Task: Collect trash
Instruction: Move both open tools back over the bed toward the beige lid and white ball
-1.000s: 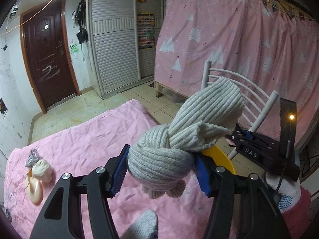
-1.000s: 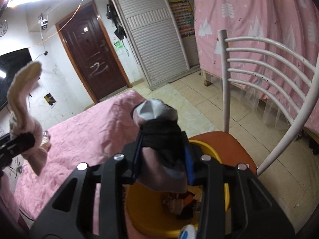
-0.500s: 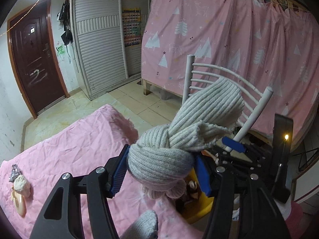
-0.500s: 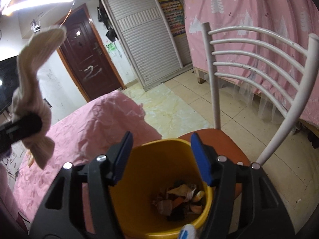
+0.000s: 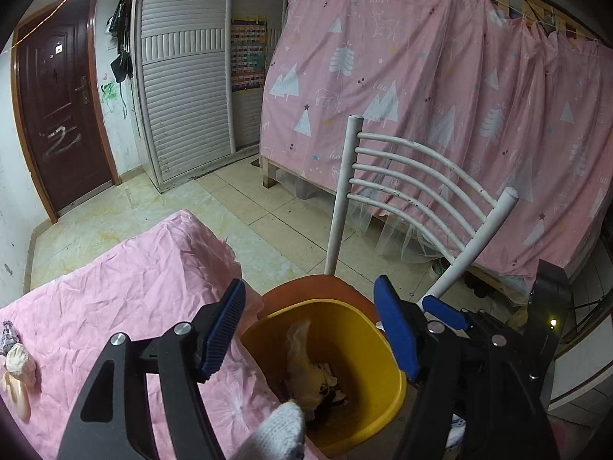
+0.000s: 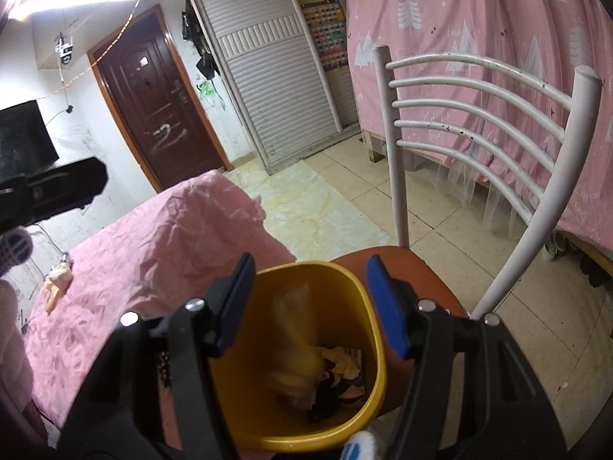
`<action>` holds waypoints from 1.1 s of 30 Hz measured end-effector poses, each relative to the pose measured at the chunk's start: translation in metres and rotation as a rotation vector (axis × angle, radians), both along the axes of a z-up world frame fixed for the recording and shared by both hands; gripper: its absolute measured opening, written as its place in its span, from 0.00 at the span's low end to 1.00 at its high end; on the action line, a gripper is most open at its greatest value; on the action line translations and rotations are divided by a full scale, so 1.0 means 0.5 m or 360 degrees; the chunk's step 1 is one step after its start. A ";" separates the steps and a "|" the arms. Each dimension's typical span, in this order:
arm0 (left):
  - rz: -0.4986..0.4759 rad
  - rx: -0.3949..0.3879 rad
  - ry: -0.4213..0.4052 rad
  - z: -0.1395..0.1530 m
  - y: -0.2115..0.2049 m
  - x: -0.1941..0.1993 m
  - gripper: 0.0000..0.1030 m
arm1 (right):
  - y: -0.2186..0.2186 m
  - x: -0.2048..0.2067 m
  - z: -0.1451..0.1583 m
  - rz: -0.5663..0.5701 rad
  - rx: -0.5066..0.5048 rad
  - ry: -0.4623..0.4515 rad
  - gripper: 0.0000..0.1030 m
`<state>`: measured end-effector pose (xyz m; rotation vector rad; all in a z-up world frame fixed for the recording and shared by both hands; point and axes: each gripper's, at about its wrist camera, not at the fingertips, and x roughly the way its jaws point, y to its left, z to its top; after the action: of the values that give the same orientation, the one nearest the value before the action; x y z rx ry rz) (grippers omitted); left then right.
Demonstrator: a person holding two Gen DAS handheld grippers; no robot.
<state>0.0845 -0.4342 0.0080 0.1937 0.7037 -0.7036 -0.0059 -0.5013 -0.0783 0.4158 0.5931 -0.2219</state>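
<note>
A pale, blurred sock (image 5: 300,349) stands lengthwise inside the yellow bin (image 5: 367,349); left gripper (image 5: 312,329) is opening, empty; right gripper (image 6: 310,303) gapes empty.

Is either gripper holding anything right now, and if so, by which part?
Nothing is held. The left gripper, jaws opening, and the right gripper both stand empty over the yellow bin; a pale, blurred item lies inside it.

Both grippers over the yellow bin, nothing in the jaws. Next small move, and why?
Probably swing the left gripper back toward the pale scraps lying at the far left of the pink sheet. Its jaws are opening with nothing between them, the right gripper is open and empty too, and the yellow bin on the chair already holds trash.
</note>
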 end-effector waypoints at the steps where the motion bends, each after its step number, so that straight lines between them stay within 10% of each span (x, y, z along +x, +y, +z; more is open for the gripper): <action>1: 0.0000 -0.0002 -0.0002 0.001 0.003 -0.001 0.59 | 0.002 0.000 0.002 0.0001 0.0000 -0.0001 0.57; 33: 0.0249 -0.0252 -0.0067 0.074 0.321 0.009 0.65 | 0.252 0.068 0.124 0.0273 -0.0224 -0.0035 0.63</action>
<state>0.0892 -0.2736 0.0450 0.0079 0.6131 -0.6004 0.0280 -0.3755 -0.0163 0.2294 0.5845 -0.0942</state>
